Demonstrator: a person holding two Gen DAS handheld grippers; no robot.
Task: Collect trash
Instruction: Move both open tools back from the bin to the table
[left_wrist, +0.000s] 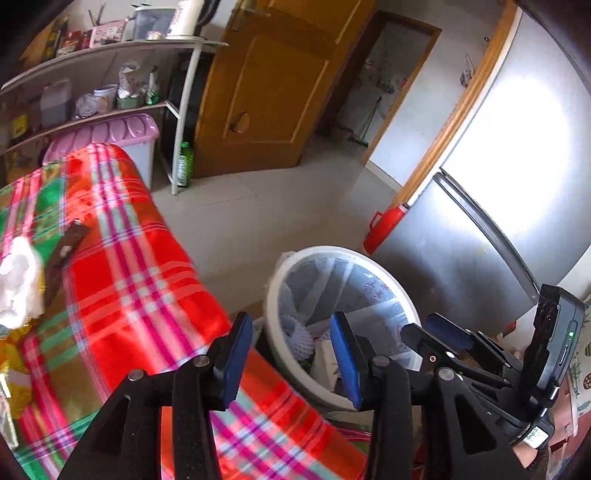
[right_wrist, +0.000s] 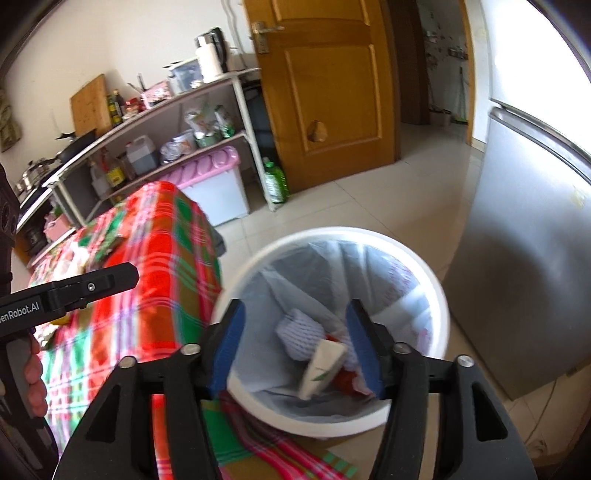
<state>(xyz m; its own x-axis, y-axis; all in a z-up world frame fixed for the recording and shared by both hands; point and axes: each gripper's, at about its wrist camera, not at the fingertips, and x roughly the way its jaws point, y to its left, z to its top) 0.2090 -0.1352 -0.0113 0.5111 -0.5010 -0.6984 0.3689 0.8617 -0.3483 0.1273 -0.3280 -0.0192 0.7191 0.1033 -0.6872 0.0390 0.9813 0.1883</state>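
From my right wrist view the tall silver steel fridge (right_wrist: 524, 236) fills the right side of the frame, and the brown wooden panelled door (right_wrist: 325, 92) stands at top centre. The table under a red, green and pink plaid cloth (right_wrist: 155, 236) runs down the left. The round white plastic bin lined with a pale translucent bag (right_wrist: 439, 295) sits at lower centre, just beside the cloth's edge (its rim looks blurred). Inside it I see a white foam fruit net (right_wrist: 295, 332), a cream folded paper packet (right_wrist: 325, 365) and a scrap of red wrapper (right_wrist: 347, 380) beneath that.

My right gripper (right_wrist: 299, 347) hangs over the bin mouth with its blue pads spread wide and nothing between them; the trash lies below in the bag. In the left wrist view my left gripper (left_wrist: 291, 358) is at bottom centre, partly parted, also empty, over the near rim of the bin. On the cloth at the left edge of that frame lie a crumpled white tissue (left_wrist: 16, 284) and a dark brown flat wrapper (left_wrist: 66, 251), touching one another
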